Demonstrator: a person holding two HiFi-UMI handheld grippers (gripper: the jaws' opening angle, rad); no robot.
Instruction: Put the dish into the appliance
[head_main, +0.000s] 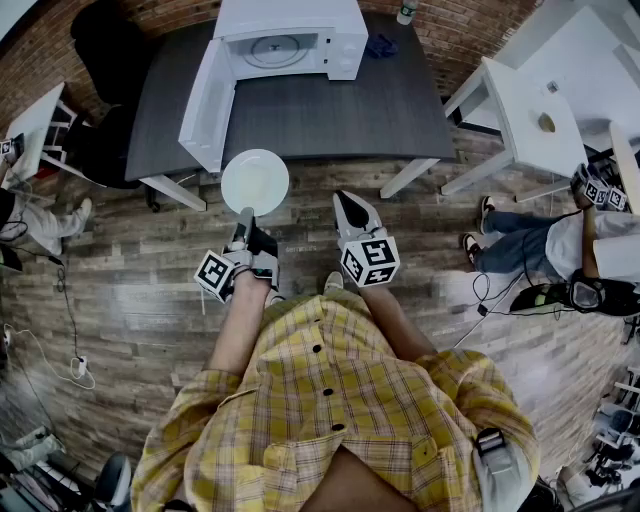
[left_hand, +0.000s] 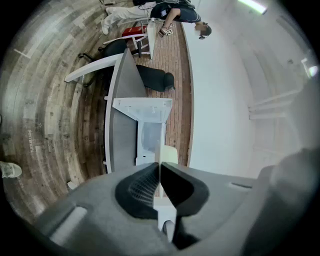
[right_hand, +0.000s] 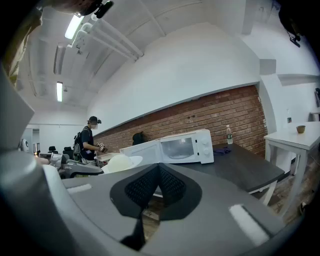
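A white round dish (head_main: 254, 181) hangs over the floor just in front of the dark table (head_main: 330, 105). My left gripper (head_main: 243, 224) is shut on its near rim. In the left gripper view the dish (left_hand: 168, 154) shows edge-on between the closed jaws (left_hand: 160, 176). The white microwave (head_main: 290, 38) stands on the table with its door (head_main: 207, 100) swung open to the left, cavity facing me. My right gripper (head_main: 351, 211) is shut and holds nothing, right of the dish. The right gripper view shows the dish (right_hand: 120, 162) and the microwave (right_hand: 175, 147) beyond its jaws (right_hand: 159, 174).
A bottle (head_main: 406, 12) and a blue cloth (head_main: 380, 45) sit behind the microwave. White tables (head_main: 525, 120) stand to the right, with a seated person (head_main: 560, 250) near them. A black chair (head_main: 105, 60) is left of the table, and cables lie on the wooden floor.
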